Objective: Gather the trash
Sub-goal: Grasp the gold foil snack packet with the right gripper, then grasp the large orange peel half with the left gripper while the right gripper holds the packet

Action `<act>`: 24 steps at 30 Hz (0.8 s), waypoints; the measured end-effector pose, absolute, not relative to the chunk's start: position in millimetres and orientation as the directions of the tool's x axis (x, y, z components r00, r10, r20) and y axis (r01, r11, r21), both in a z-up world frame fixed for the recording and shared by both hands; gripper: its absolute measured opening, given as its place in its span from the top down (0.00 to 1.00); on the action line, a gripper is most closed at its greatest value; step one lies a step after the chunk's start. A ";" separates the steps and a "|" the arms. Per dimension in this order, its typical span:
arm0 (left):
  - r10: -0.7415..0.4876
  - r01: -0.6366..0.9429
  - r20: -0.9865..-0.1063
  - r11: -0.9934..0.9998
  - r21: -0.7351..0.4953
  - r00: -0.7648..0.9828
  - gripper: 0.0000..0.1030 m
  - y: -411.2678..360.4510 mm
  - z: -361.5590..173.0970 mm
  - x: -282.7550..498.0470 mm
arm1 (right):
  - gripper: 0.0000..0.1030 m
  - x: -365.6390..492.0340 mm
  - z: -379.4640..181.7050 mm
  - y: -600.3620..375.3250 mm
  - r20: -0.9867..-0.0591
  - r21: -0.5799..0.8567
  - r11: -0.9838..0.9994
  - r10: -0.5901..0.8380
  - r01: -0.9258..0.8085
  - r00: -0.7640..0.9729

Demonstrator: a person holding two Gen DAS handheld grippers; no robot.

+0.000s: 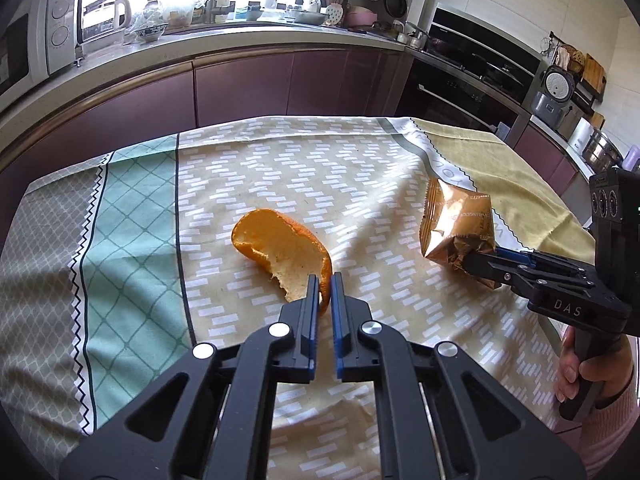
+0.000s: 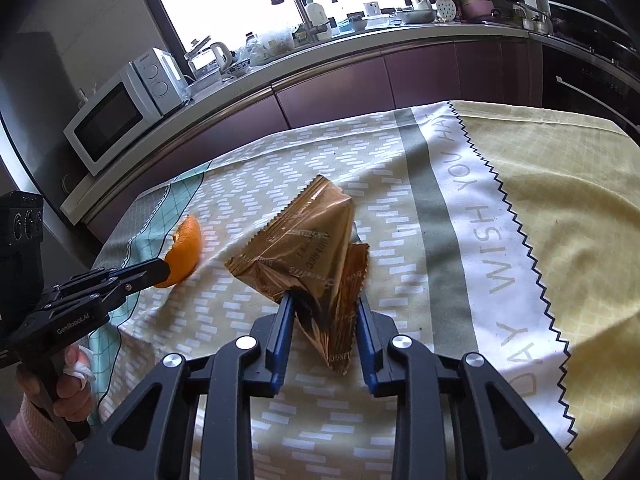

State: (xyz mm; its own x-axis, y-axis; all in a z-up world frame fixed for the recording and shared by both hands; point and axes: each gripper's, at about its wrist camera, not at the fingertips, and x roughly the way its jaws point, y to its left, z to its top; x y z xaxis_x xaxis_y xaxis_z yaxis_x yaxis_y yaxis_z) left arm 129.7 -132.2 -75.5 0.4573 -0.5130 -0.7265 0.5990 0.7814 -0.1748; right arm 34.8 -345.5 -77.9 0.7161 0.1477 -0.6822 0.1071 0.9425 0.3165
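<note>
A curled orange peel (image 1: 276, 248) lies on the patterned tablecloth (image 1: 280, 160), and my left gripper (image 1: 325, 284) is shut on its near edge. The right wrist view shows that peel (image 2: 186, 248) at the left, with the left gripper (image 2: 162, 270) pinching it. A crumpled gold snack wrapper (image 2: 304, 240) sits in the middle of the cloth. My right gripper (image 2: 324, 300) is shut on its near end, with a blue-padded finger on each side. In the left wrist view the wrapper (image 1: 456, 220) is at the right, held by the right gripper (image 1: 478, 266).
The table's far edge faces purple cabinets (image 1: 240, 88) under a cluttered counter. A white microwave (image 2: 116, 116) stands on the counter at the left and a dark oven (image 1: 460, 92) is at the right. A person's hand (image 1: 576, 368) grips each handle.
</note>
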 end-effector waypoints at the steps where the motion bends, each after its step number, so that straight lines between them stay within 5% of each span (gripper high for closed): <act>1: -0.518 0.602 -0.724 0.778 -0.179 0.455 0.94 -130.2 -74.2 128.2 | 0.77 33.4 -77.4 -345.6 -0.679 0.321 0.941 0.151 0.106 0.718; 16: -0.520 0.611 -0.719 0.774 -0.168 0.461 0.94 -83.6 -63.2 97.9 | 0.79 30.9 -70.5 -306.9 -0.660 0.362 0.931 0.287 -0.041 0.694; 24: -0.498 0.599 -0.750 0.782 -0.170 0.436 0.78 -76.6 -80.0 93.4 | 0.60 34.4 -79.9 -294.8 -0.684 0.360 0.932 0.289 -0.034 0.670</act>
State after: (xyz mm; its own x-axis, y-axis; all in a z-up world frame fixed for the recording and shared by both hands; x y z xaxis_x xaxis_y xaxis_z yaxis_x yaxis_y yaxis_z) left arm 93.4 -76.6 -80.0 0.4364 -0.4975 -0.7497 0.5991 0.7823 -0.1705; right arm 34.4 -294.8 -79.9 0.6703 0.2889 -0.6836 -0.0343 0.9322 0.3603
